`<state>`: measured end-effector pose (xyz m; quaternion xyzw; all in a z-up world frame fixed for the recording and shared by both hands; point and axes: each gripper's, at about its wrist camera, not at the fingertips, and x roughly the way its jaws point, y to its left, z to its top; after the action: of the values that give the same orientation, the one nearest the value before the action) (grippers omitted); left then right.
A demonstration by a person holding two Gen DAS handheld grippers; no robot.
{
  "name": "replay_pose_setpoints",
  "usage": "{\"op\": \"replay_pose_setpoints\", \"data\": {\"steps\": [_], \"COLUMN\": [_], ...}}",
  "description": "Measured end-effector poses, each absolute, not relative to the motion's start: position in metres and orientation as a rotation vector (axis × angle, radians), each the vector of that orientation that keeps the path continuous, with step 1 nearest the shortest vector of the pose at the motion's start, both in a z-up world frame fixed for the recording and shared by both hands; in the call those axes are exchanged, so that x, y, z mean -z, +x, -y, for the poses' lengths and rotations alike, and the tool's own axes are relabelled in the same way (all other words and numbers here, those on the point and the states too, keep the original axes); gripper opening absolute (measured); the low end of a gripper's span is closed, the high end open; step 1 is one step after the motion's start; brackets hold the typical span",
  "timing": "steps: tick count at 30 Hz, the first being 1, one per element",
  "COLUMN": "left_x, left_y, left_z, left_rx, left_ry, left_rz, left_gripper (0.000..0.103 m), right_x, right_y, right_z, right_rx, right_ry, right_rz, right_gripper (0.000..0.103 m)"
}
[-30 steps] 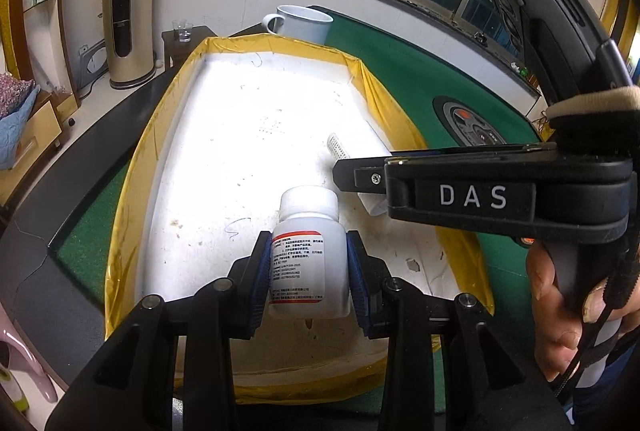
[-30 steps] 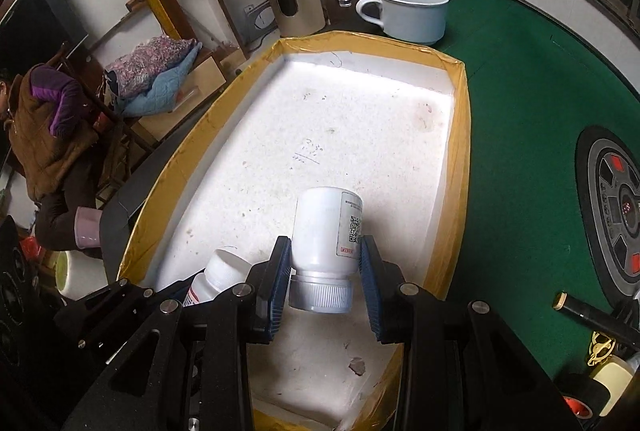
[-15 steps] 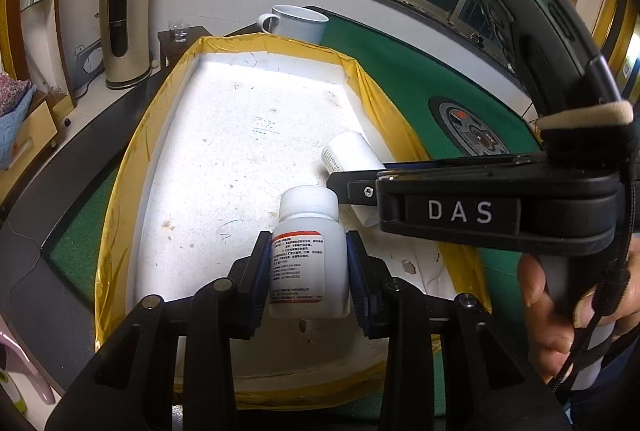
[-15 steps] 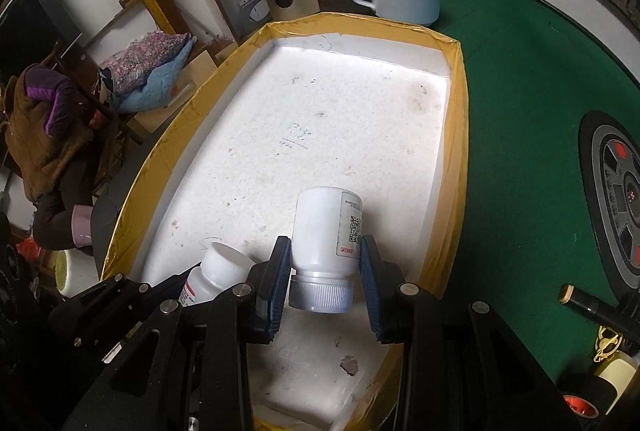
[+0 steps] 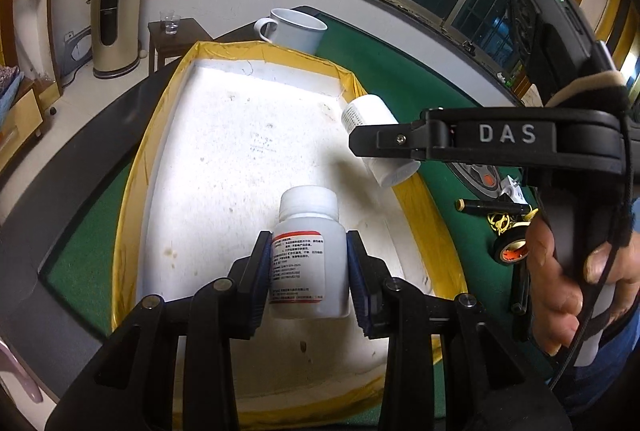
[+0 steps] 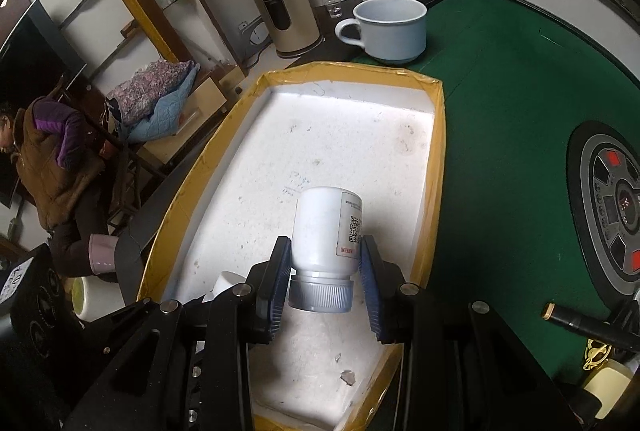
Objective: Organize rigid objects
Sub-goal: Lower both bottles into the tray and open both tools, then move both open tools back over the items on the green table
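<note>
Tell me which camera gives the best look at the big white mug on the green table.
The right wrist view. There the mug shows whole, with handle, rim and base unobstructed, just beyond the far end of the yellow-edged tray. In the left wrist view the mug is smaller, and the tray's far wall hides its base.

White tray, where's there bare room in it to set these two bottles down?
The white tray floor lies bare from the far rim by the mug back to the held bottles. It is crowded only at the near end, where both grippers hold bottles.
</note>
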<state>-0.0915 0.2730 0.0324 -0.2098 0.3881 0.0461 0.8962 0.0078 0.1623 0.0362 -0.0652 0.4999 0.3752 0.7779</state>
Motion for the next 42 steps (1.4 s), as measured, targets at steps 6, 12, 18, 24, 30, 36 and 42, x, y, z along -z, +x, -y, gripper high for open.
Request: {"op": "replay_pose_setpoints", "data": {"steps": [6,12,18,24,30,36,42], "left_x": [-0.030,-0.017,-0.013,-0.014,-0.021,-0.040,-0.056], "left_y": [-0.071,-0.073,-0.075,-0.082,-0.091,-0.106,-0.099], "left_z": [-0.273,-0.275,-0.277,-0.279,-0.275,-0.257,-0.198], "left_rx": [-0.120,-0.154,-0.169,-0.175,-0.168,-0.134,-0.029], "left_ry": [-0.402,-0.425,-0.449,-0.489,-0.513,-0.521,-0.399], "left_rz": [-0.850,-0.853,-0.847,-0.843,-0.812,-0.743,-0.730], "left_gripper": [0.033,0.033,0.033,0.034,0.035,0.035,0.035], "right_x": [-0.023,-0.002,-0.008,-0.015,-0.033,-0.051,-0.052], "right_y": [0.033,0.032,0.025,0.018,0.004,-0.016,-0.029], "right_z": [-0.174,-0.185,-0.188,-0.181,-0.154,-0.097,-0.023], "right_rx": [-0.799,-0.790,-0.795,-0.803,-0.833,-0.843,-0.808], "right_ry": [-0.109,-0.144,-0.173,-0.183,-0.138,-0.101,-0.037], "right_rz": [-1.137,-1.180,-1.155,-1.125,-1.077,-0.989,-0.941], "right_gripper": [0.031,0.031,0.033,0.051,0.051,0.051,0.051]}}
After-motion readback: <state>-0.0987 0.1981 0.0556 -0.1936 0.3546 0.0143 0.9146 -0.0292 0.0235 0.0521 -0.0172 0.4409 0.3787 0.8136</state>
